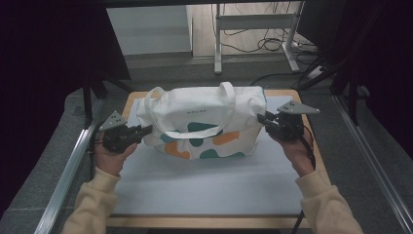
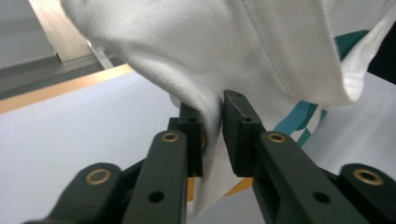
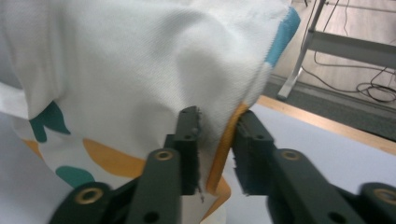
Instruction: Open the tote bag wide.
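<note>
My left claw (image 1: 144, 129): clenched on bag (image 1: 202, 117) side, frame centre-left. My right claw (image 1: 263, 118): grasping the opposite side seam. Bag on mat (image 1: 204, 185), centre. Advice: lift both evenly, keep cloth taut

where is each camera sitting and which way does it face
High view: above the person's side, looking forward and down on the table; both forearms, left gripper and right gripper flank the tote bag.
Left gripper view: rides the left gripper, looking along its jaws pinching white bag fabric.
Right gripper view: rides the right gripper, jaws around an orange-edged fold.
Shared: all three show the tote bag and the table's pale mat.
</note>
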Demonstrator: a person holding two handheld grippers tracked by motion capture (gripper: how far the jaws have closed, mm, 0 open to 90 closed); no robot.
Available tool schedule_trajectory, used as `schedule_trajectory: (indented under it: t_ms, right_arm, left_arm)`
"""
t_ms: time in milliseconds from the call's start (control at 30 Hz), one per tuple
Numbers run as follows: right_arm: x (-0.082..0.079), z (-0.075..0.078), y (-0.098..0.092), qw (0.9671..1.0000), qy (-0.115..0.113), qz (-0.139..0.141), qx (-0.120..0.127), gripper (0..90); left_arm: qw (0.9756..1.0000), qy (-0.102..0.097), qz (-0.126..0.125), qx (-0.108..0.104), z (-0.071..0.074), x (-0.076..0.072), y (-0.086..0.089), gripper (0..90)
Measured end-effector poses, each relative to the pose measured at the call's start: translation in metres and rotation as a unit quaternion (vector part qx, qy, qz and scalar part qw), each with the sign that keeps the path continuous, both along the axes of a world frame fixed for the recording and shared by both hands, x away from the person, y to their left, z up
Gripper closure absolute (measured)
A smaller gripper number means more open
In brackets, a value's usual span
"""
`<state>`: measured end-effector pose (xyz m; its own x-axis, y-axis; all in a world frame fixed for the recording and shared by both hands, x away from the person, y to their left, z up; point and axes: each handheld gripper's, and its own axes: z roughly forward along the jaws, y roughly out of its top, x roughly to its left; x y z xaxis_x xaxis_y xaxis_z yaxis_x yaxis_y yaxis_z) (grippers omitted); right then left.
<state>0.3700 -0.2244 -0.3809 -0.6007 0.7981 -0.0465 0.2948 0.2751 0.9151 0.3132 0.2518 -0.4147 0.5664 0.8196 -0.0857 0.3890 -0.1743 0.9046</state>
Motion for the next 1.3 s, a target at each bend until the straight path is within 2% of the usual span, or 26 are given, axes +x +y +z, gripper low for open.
schedule_trajectory:
  t_ms: [133, 267, 633, 967, 1200, 1300]
  right_arm:
    - [-0.006, -0.001, -0.007, 0.9998, -0.005, 0.010, 0.017, 82.2]
    - [-0.013, -0.008, -0.008, 0.9996, -0.007, 0.027, 0.011, 83.9]
    - [-0.020, -0.014, -0.008, 0.9991, -0.007, 0.042, 0.007, 85.6]
    - [-0.035, -0.032, -0.011, 0.9984, 0.008, 0.056, -0.002, 86.1]
    - [-0.038, -0.053, -0.009, 0.9974, 0.025, 0.062, -0.026, 86.2]
    - [-0.036, -0.065, -0.004, 0.9961, 0.038, 0.061, -0.051, 86.2]
  left_arm:
    - [1.0000, -0.007, -0.006, -0.002, -0.001, -0.008, 0.000, 80.3]
    - [0.9999, -0.005, -0.011, -0.003, -0.005, -0.012, 0.000, 80.7]
    - [0.9997, -0.003, -0.023, 0.002, -0.010, -0.018, -0.002, 83.0]
    - [0.9990, -0.001, -0.045, 0.001, -0.021, -0.029, -0.002, 84.4]
    - [0.9986, 0.013, -0.051, 0.006, -0.036, -0.029, -0.006, 85.9]
    - [0.9985, 0.021, -0.049, 0.015, -0.045, -0.027, -0.009, 86.0]
